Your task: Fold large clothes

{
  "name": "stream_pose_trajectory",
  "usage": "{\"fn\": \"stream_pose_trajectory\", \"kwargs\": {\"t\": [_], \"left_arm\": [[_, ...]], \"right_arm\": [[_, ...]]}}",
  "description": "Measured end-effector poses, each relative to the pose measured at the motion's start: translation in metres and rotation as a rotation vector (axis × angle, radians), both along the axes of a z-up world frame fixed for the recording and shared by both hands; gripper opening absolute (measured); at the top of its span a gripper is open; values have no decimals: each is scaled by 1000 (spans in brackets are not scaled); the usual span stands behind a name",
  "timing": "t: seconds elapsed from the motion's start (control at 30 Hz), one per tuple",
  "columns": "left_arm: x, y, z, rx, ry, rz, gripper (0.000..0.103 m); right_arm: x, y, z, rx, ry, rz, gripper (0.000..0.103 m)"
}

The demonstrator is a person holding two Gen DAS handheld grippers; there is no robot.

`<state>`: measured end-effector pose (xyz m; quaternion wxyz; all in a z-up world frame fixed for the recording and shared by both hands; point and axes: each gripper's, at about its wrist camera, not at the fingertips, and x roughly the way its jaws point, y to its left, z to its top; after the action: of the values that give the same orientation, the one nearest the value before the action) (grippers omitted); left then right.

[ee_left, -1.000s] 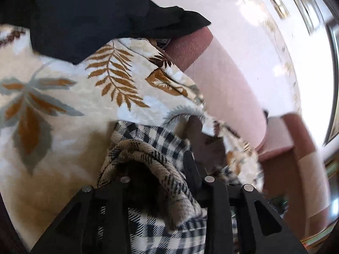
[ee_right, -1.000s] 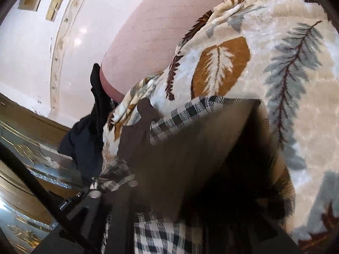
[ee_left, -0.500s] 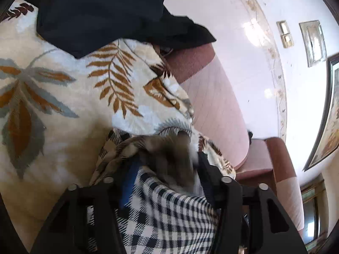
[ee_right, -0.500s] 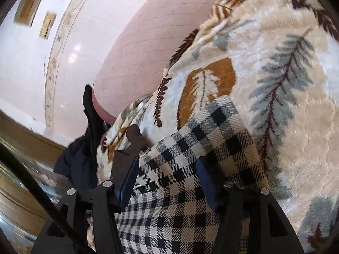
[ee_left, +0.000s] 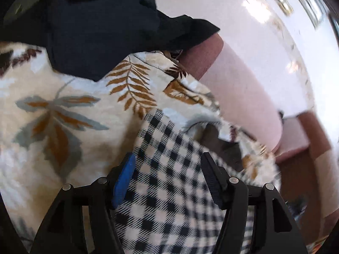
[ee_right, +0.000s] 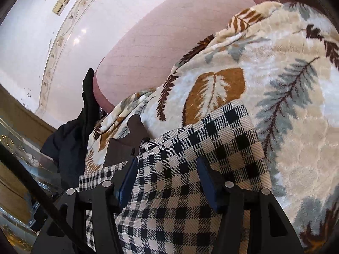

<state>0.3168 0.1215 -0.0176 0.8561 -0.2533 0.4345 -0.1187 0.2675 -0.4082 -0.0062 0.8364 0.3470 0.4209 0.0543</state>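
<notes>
While both grippers hang over the leaf-print blanket (ee_right: pixel 296 84) on the pink sofa (ee_right: pixel 161 48), the checked garment (ee_right: pixel 190 169) lies flat beneath them, its length running away from the cameras. The left gripper (ee_left: pixel 167 169) and right gripper (ee_right: pixel 167 173) stand wide apart, empty, straddling cloth. Neither looks nearer; a dark garment (ee_left: pixel 101 31) lies beyond, at the blanket's far edge.
</notes>
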Motion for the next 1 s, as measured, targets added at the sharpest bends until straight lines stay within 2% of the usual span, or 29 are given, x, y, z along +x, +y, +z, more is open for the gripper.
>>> {"fn": "stream_pose_trajectory", "kwargs": {"t": [0.1, 0.3, 0.43, 0.57, 0.67, 0.77, 0.8, 0.9, 0.93, 0.97, 1.0], "left_arm": [[-12, -4, 2, 84, -1, -46, 63], [-41, 2, -7, 173, 22, -116, 63], [-64, 11, -17, 188, 55, -155, 63], [-81, 13, -30, 158, 88, -204, 63], [-90, 6, -40, 132, 108, -284, 63], [-101, -12, -48, 154, 117, -381, 63], [-106, -21, -52, 178, 120, -418, 63], [-117, -37, -53, 273, 90, -438, 63], [-119, -41, -52, 307, 90, -436, 54], [-119, -44, -51, 333, 96, -429, 31], [-119, -45, -51, 352, 103, -423, 20]], "right_arm": [[-7, 4, 7, -33, -4, 27, 62], [-31, 20, 24, -132, -15, 97, 62], [-59, 17, 35, -163, -13, 93, 62], [-85, -2, 39, -182, 22, 36, 63], [-112, -22, 32, -195, 82, -17, 63], [-137, -38, 20, -175, 132, -46, 63], [-144, -41, 16, -171, 143, -47, 63], [-161, -36, 0, -151, 180, -8, 63], [-164, -32, -5, -139, 188, 13, 63], [-167, -27, -11, -125, 191, 40, 63], [-168, -22, -14, -119, 189, 64, 62]]}}
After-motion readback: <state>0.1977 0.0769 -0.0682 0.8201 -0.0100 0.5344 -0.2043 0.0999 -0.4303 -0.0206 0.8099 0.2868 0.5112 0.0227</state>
